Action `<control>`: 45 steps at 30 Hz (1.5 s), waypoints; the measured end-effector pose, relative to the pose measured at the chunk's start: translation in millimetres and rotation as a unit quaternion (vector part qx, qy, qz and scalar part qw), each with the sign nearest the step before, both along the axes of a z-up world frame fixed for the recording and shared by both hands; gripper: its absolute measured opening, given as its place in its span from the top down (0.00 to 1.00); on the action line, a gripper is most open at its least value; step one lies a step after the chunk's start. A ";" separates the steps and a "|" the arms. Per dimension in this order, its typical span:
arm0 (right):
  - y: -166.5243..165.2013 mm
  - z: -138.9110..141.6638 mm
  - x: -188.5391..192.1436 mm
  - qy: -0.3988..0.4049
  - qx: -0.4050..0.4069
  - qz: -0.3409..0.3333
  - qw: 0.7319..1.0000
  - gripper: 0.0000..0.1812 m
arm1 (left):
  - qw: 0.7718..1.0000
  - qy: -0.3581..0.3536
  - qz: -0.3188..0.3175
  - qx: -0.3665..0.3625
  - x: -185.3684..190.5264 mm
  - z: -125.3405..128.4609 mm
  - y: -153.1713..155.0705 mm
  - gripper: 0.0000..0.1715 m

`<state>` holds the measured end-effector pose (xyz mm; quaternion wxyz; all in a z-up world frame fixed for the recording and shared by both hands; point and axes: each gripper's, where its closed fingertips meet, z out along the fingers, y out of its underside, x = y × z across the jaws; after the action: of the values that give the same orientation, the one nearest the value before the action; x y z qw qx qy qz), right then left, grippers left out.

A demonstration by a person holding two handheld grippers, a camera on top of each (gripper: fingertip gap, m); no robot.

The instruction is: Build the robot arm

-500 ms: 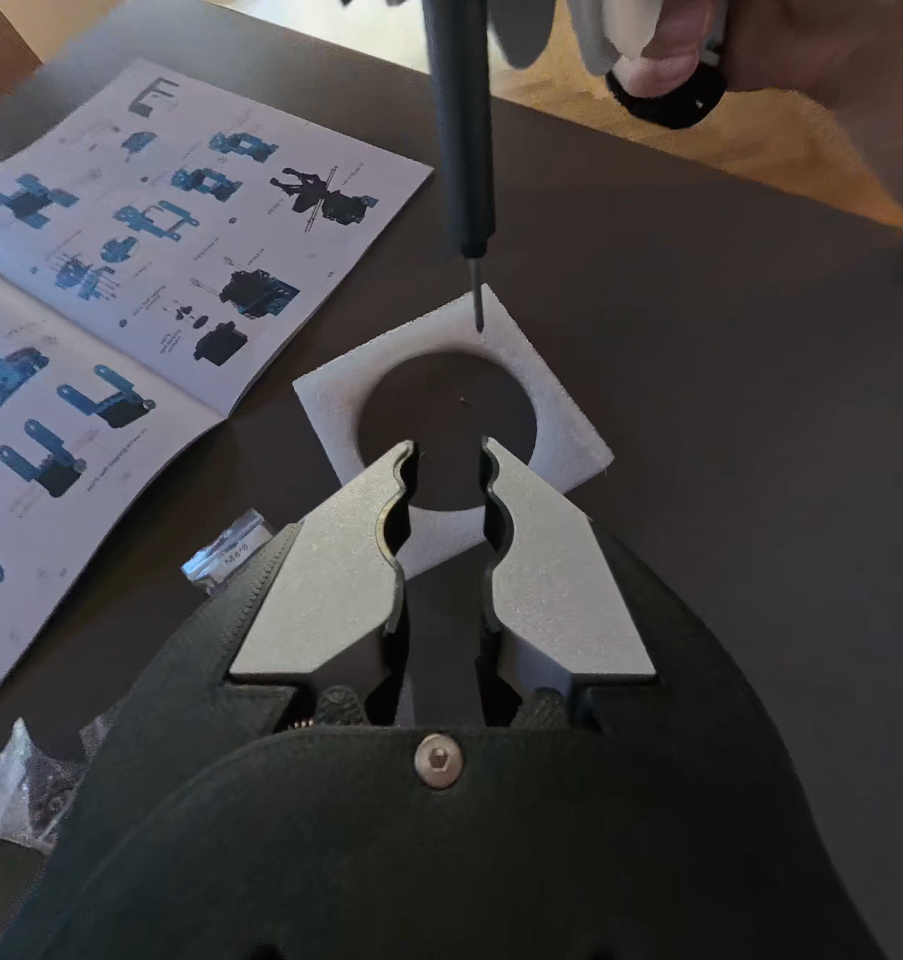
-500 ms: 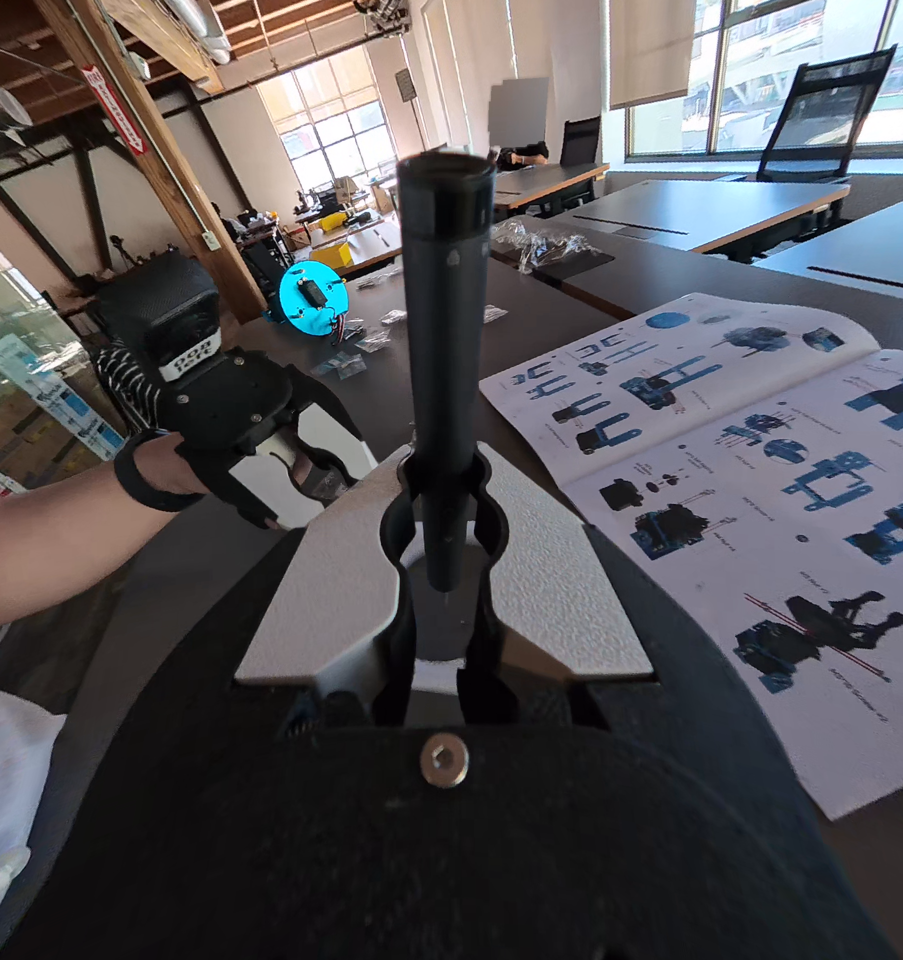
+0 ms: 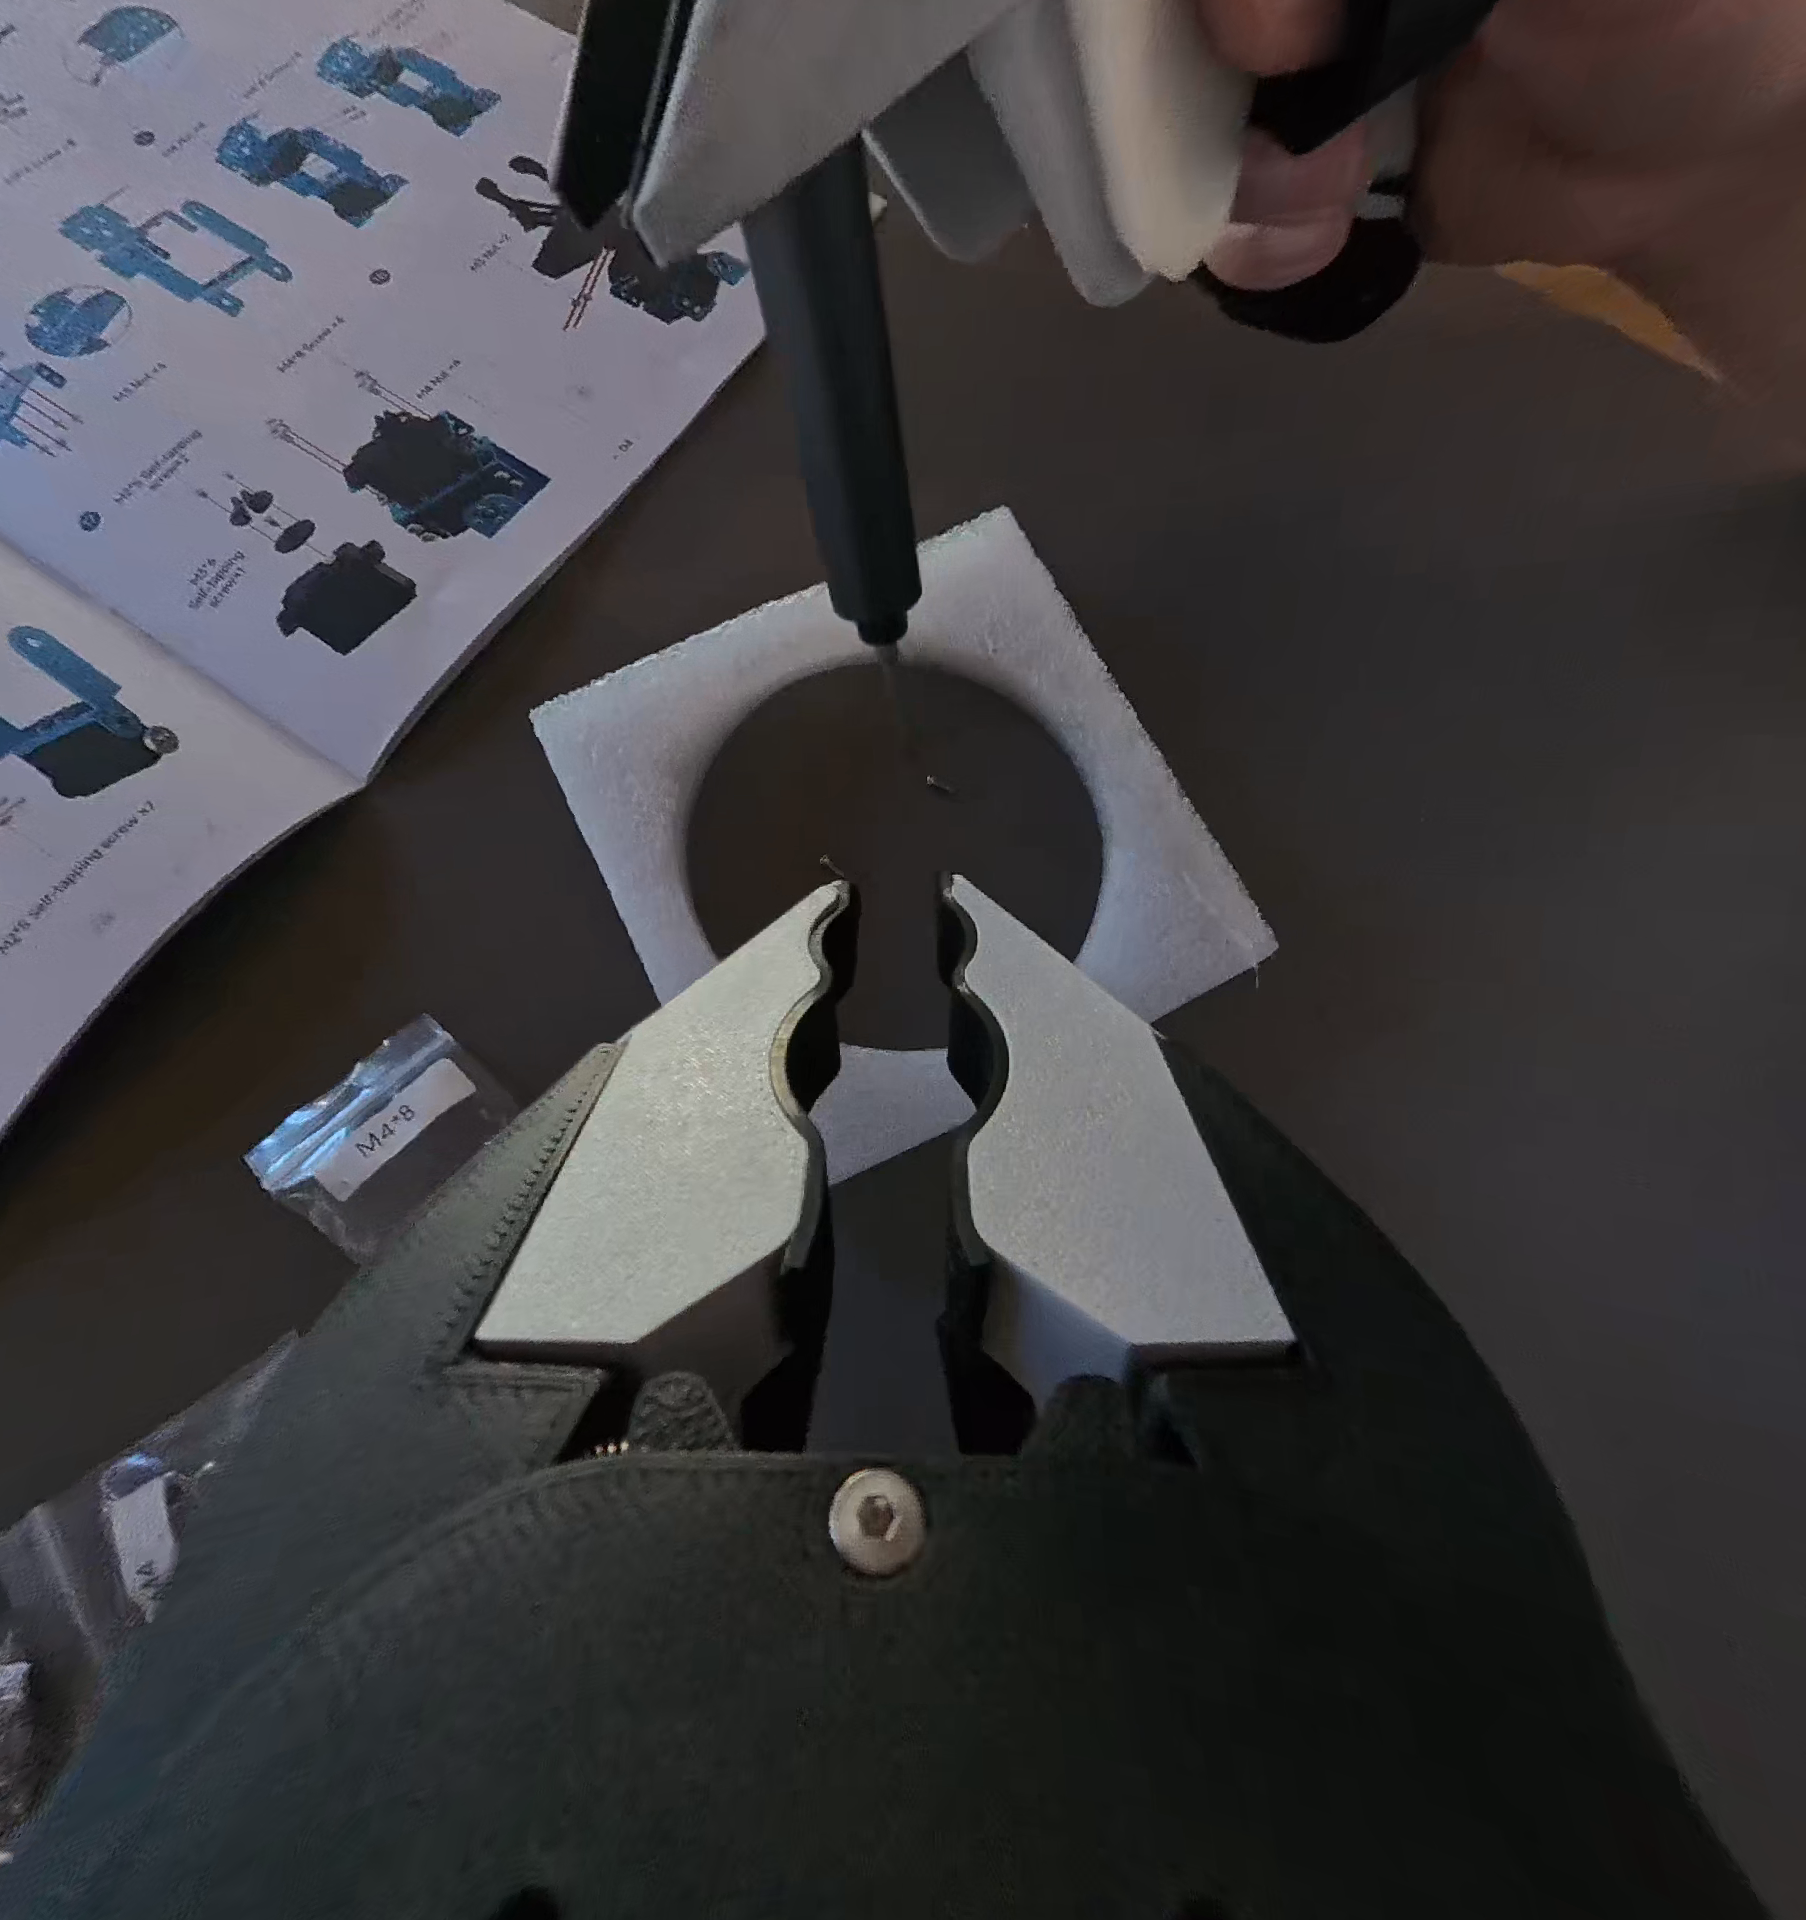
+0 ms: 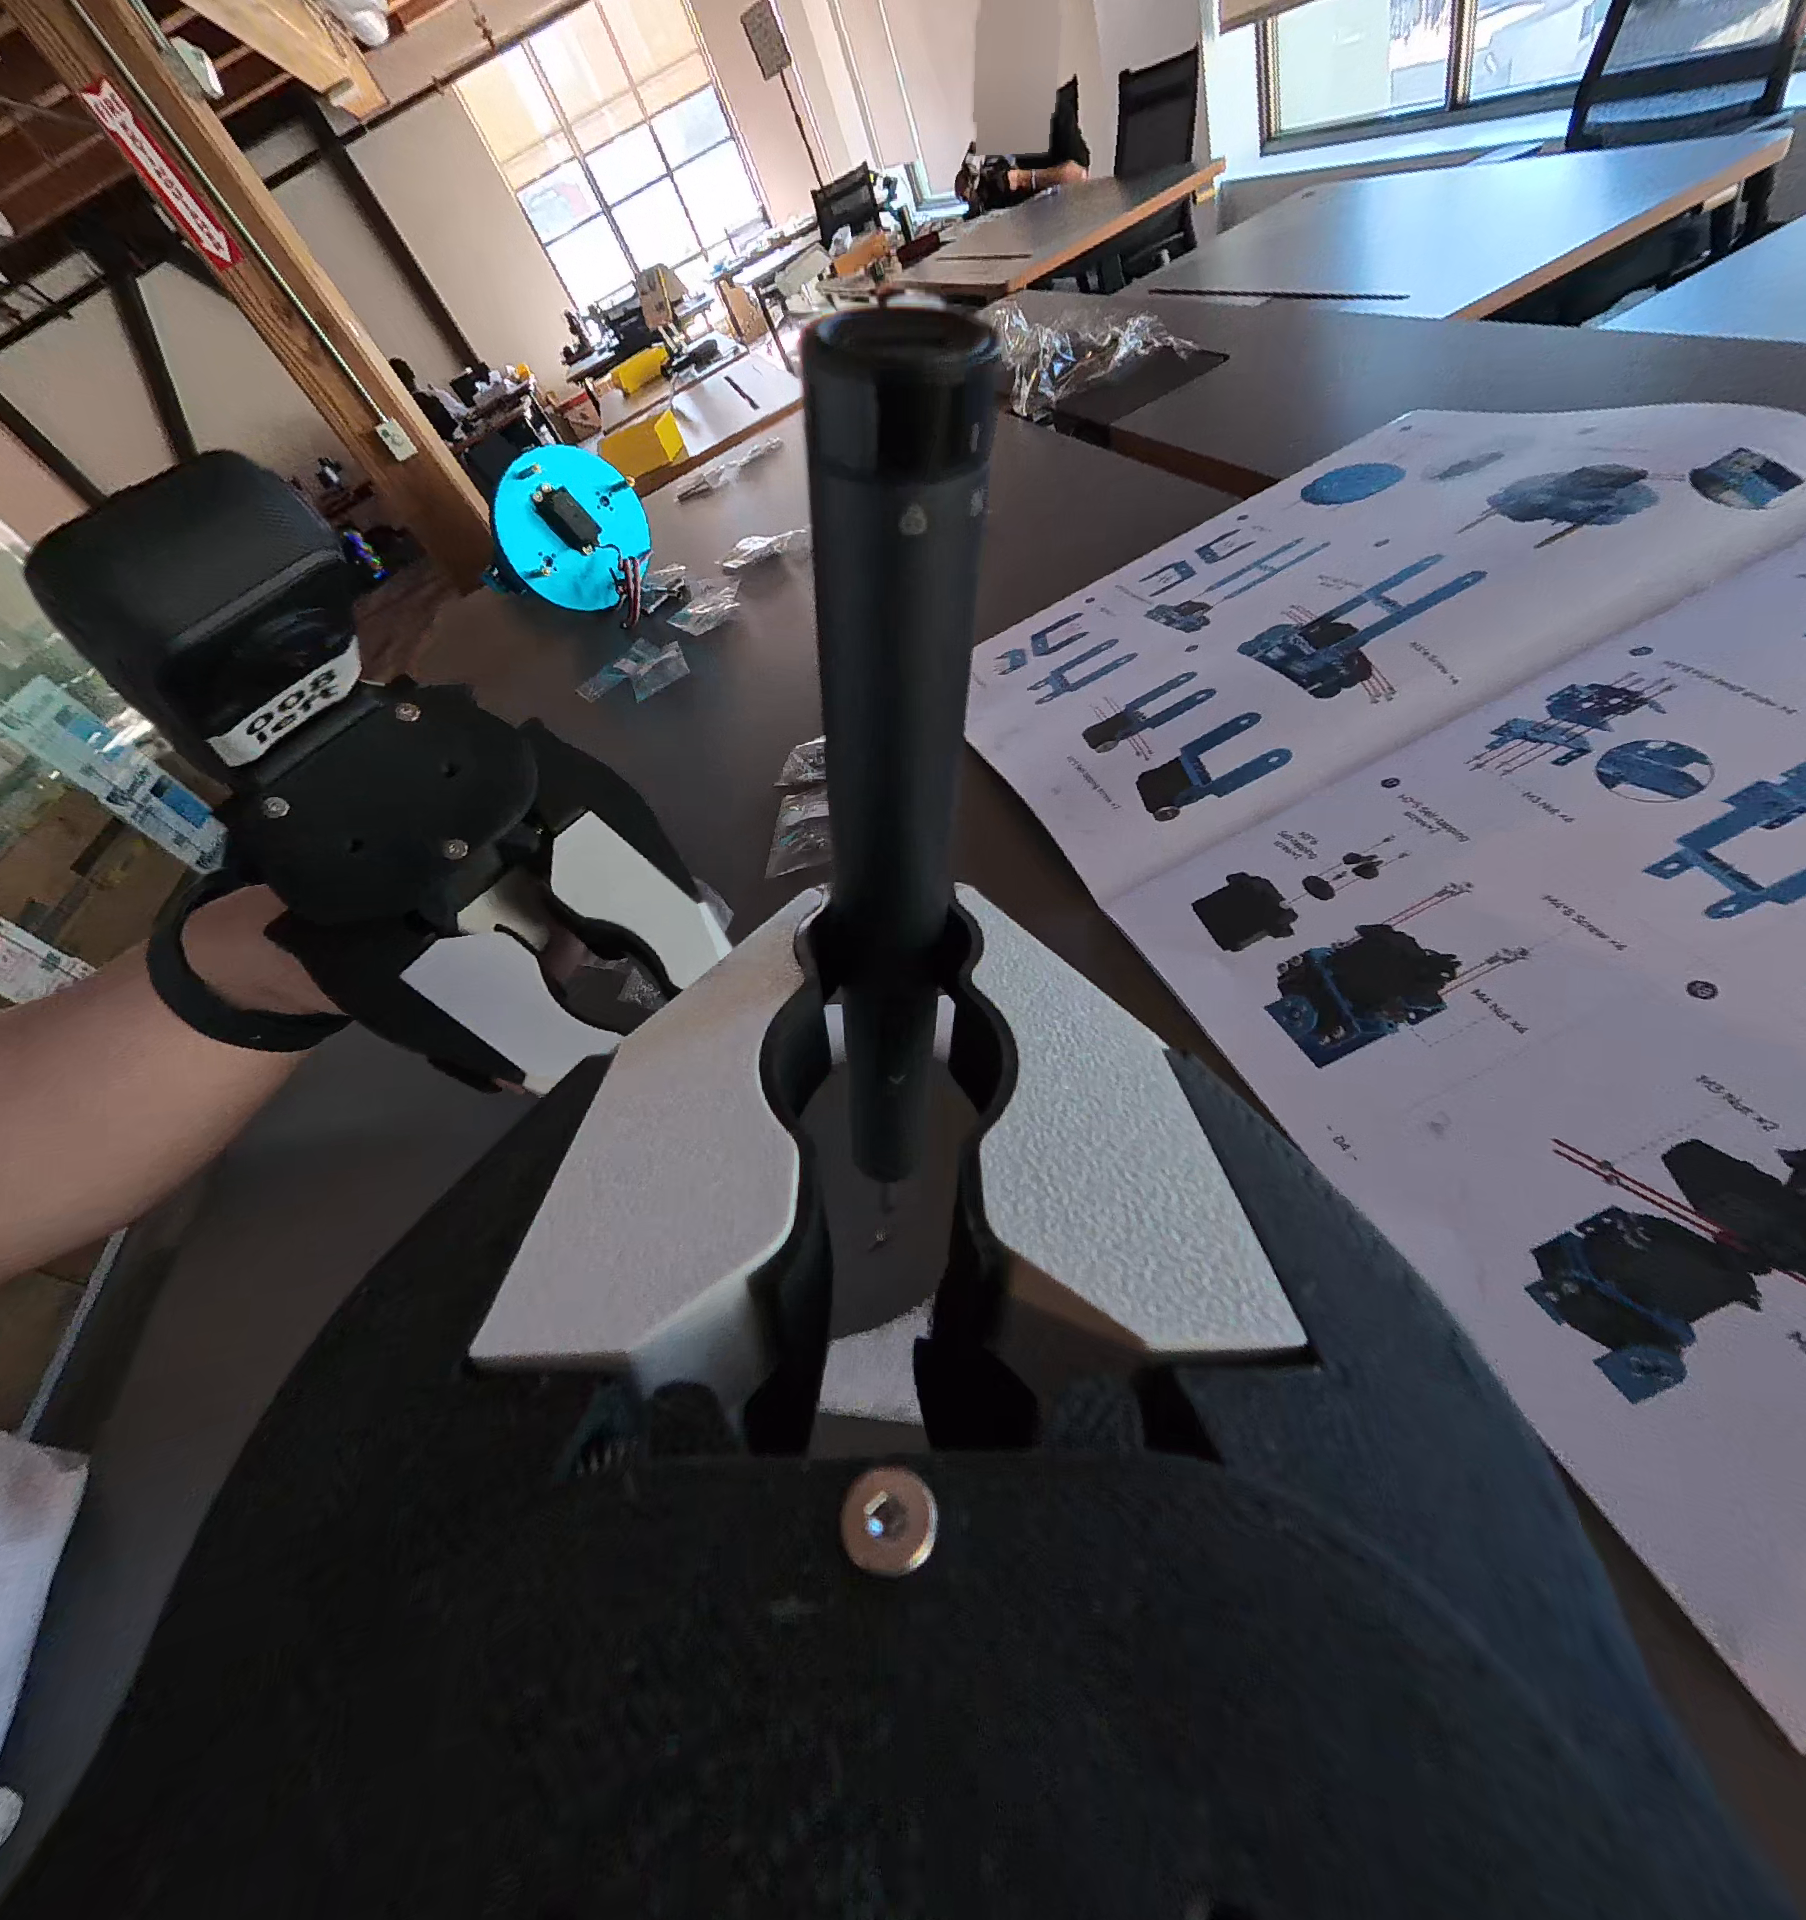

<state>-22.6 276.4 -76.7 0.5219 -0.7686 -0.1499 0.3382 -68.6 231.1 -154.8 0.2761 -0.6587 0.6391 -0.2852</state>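
My right gripper [image 4: 886,956] clamps a dark screwdriver [image 4: 894,665] upright, bit just above a tiny screw [image 3: 938,784] inside the white foam ring [image 3: 1117,686]; left gripper [image 3: 894,894] slightly parted, empty, tips over that ring beside the open manual [image 3: 286,343].

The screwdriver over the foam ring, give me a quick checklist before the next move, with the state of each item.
1. Right gripper clamped on the screwdriver: ok.
2. Bit over the hole in the foam ring: ok.
3. Tiny screw visible inside the ring: ok.
4. Bit seated on that screw: not ok, it sits just short.
5. Left gripper holding nothing: ok, jaws apart.
6. Screw upright or lying: cannot tell.
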 end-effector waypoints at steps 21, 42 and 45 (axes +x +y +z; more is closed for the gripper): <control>-8.2 5.3 -1.6 0.002 0.000 0.005 1.000 0.91 | 0.996 -0.055 0.013 -0.067 -8.2 20.9 -8.4 0.91; -57.9 111.0 -36.6 0.036 0.137 0.054 0.988 0.91 | 0.944 -0.233 0.047 -0.228 -1.5 82.0 -42.0 1.00; -59.5 111.0 -37.3 0.037 0.135 0.057 0.989 0.91 | 0.944 -0.237 0.044 -0.223 -2.3 82.0 -42.9 1.00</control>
<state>-59.9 216.8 34.3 0.6056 -0.6684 -0.2184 0.3725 -70.8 188.2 -72.8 0.2775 -0.6441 0.4458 -0.5562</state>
